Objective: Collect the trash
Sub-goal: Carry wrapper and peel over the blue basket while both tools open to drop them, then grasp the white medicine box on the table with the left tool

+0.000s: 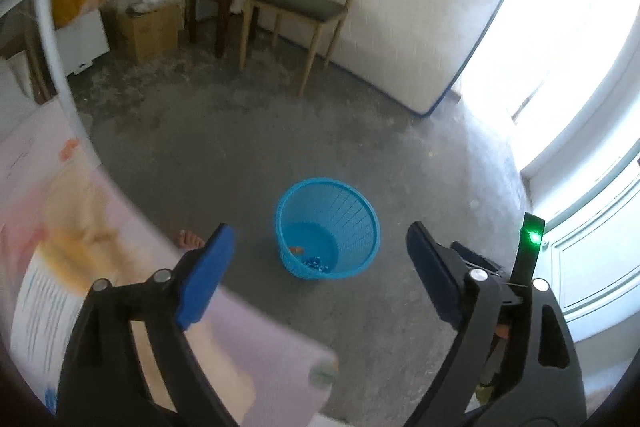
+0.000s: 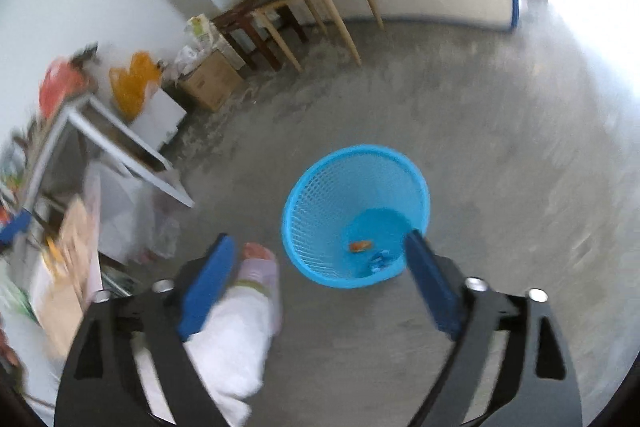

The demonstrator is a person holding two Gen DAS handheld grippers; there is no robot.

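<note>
Left tongs [image 1: 320, 259] spread wide and empty above the floor, blue mesh wastebasket [image 1: 327, 229] standing on the concrete floor [image 1: 280, 147] with an orange scrap [image 2: 360, 246] and a blue wrapper [image 2: 379, 261] inside, right tongs [image 2: 320, 267] likewise wide open, nothing held, a person's foot [image 2: 258, 263] beside the basket

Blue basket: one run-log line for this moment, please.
blue basket: upright on floor | contents: orange scrap, blue scrap | left gripper: open, empty | right gripper: open, empty
</note>
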